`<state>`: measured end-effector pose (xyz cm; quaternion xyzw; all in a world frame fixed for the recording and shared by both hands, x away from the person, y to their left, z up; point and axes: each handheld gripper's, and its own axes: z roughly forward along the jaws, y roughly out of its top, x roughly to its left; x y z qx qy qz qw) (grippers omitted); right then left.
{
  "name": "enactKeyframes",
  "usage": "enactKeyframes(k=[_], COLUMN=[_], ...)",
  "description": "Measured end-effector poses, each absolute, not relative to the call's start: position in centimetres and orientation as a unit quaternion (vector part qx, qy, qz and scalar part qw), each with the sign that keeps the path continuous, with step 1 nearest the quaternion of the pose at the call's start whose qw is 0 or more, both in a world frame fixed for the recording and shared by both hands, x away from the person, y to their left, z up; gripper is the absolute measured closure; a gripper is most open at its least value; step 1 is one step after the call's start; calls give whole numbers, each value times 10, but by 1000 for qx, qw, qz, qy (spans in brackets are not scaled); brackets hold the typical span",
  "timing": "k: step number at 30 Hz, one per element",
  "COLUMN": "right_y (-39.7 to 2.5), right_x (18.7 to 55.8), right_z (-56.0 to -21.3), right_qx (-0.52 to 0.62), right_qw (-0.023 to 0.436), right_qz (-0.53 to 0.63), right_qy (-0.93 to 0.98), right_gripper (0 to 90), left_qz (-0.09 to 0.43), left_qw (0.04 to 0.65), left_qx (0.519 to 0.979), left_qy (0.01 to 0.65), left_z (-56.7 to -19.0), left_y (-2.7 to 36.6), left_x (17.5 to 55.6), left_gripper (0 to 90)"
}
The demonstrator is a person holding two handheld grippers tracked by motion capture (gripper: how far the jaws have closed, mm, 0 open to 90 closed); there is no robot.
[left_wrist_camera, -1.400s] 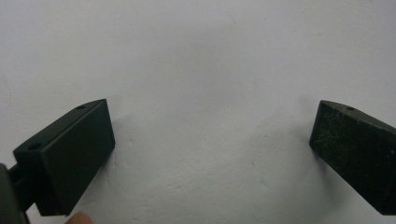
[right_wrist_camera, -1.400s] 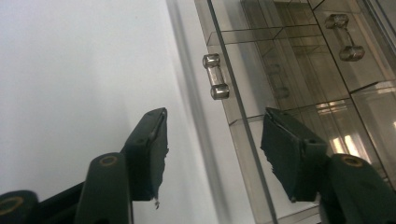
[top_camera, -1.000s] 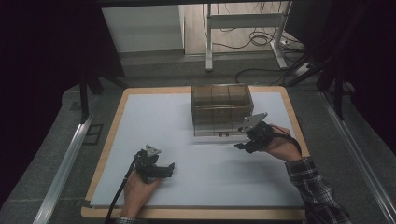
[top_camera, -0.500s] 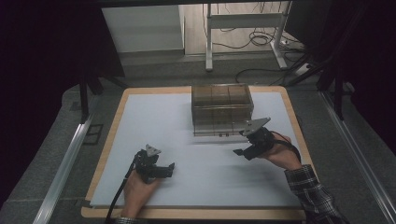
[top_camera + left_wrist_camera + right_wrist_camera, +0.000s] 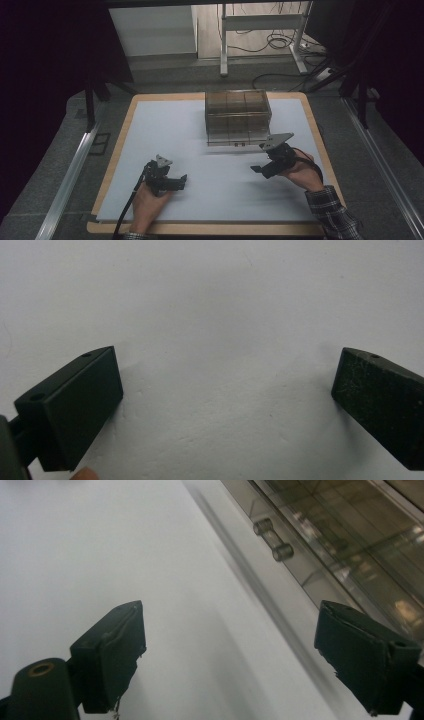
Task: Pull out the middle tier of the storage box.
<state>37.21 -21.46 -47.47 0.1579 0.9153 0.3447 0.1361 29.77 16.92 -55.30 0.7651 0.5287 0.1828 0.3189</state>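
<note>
Dim floor, cables and a white frame lie beyond the bench (image 5: 120, 150), whose white sheet carries a smoky clear box (image 5: 238, 116) with compartments, standing toward twelve o'clock. At about four o'clock from that box the right gripper (image 5: 261, 169) hovers just beside its front wall with fingers (image 5: 367, 655) spread wide and holding nothing, angled toward the small handle (image 5: 272, 539) low on that wall, likely to line up a pull. Well apart at seven o'clock, the left gripper (image 5: 181, 181) rests low over bare sheet, fingers (image 5: 80, 405) likewise released and empty, seemingly parked out of the way.
</note>
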Motion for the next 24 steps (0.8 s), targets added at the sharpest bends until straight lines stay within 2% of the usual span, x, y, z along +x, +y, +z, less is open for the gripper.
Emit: enactKeyframes(k=[9,24], right_y=[-219,-229], right_x=[359,342], right_z=[-478,-496], right_qx=[169,172], right_qw=[144,139], right_qz=[344,346], right_qy=[912,912], right_gripper=[60,27], left_qz=[183,183], left_qw=[320,319], left_qx=[764,765], left_qy=[530,529], left_z=[-553,-553], left_y=[169,169], left_x=[298,298], left_gripper=[0,0])
